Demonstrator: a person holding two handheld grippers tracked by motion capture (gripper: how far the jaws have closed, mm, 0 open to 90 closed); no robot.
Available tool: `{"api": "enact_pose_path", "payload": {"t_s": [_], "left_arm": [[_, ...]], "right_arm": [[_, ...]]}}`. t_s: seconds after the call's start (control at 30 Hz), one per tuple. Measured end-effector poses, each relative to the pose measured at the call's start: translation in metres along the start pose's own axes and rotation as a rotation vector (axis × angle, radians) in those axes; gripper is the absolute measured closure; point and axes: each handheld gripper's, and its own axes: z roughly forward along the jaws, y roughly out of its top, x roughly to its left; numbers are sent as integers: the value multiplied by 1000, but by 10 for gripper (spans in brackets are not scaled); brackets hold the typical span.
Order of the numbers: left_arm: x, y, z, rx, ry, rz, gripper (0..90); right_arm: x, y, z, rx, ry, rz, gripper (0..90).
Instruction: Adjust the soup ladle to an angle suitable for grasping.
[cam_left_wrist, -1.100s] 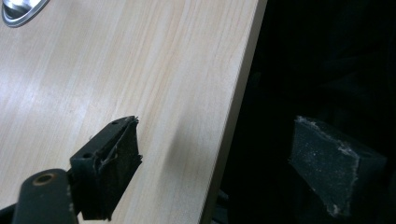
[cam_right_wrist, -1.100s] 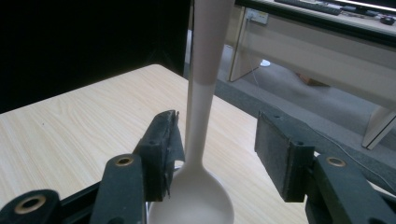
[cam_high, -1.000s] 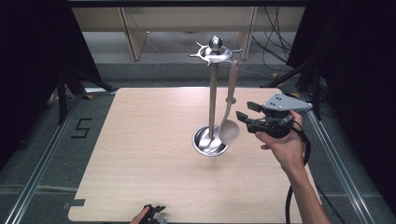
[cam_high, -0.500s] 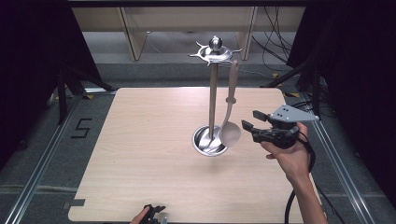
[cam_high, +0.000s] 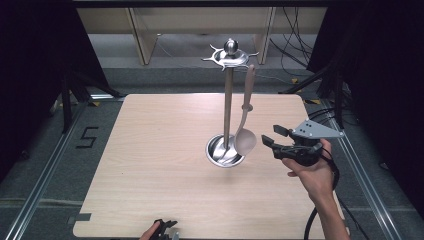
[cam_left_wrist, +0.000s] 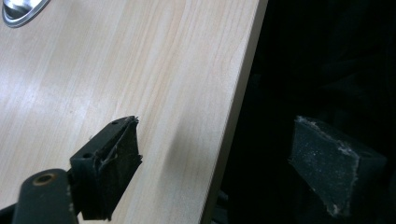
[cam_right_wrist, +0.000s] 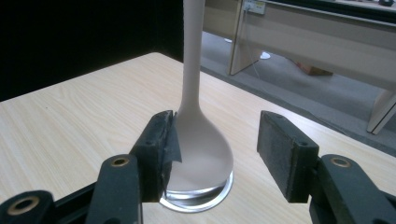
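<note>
Both grippers agape: right gripper now farther back from hanging spoon; left gripper unmoved.

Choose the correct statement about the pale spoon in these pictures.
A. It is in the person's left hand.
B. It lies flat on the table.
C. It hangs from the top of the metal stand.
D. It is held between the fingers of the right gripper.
C: in the high view the spoon hangs from the stand, bowl down over the round base, while the right gripper is open beside it and not closed on it.
</note>
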Motion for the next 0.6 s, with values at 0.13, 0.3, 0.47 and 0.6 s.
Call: {"api": "enact_pose_path", "payload": {"t_s": [0.13, 0.3, 0.47, 0.6], "left_arm": [[0, 0, 0, -1, -1, 1, 151], [0, 0, 0, -2, 4, 2, 151], [-1, 0, -1, -13, 24, -3, 151], [-1, 0, -1, -12, 24, -4, 150]], "right_arm": [[0, -5, 0, 5, -1, 11, 471], [2, -14, 2, -1, 10, 22, 469], [0, -26, 1, 25, 16, 17, 456], [0, -32, -2, 33, 5, 38, 447]]}}
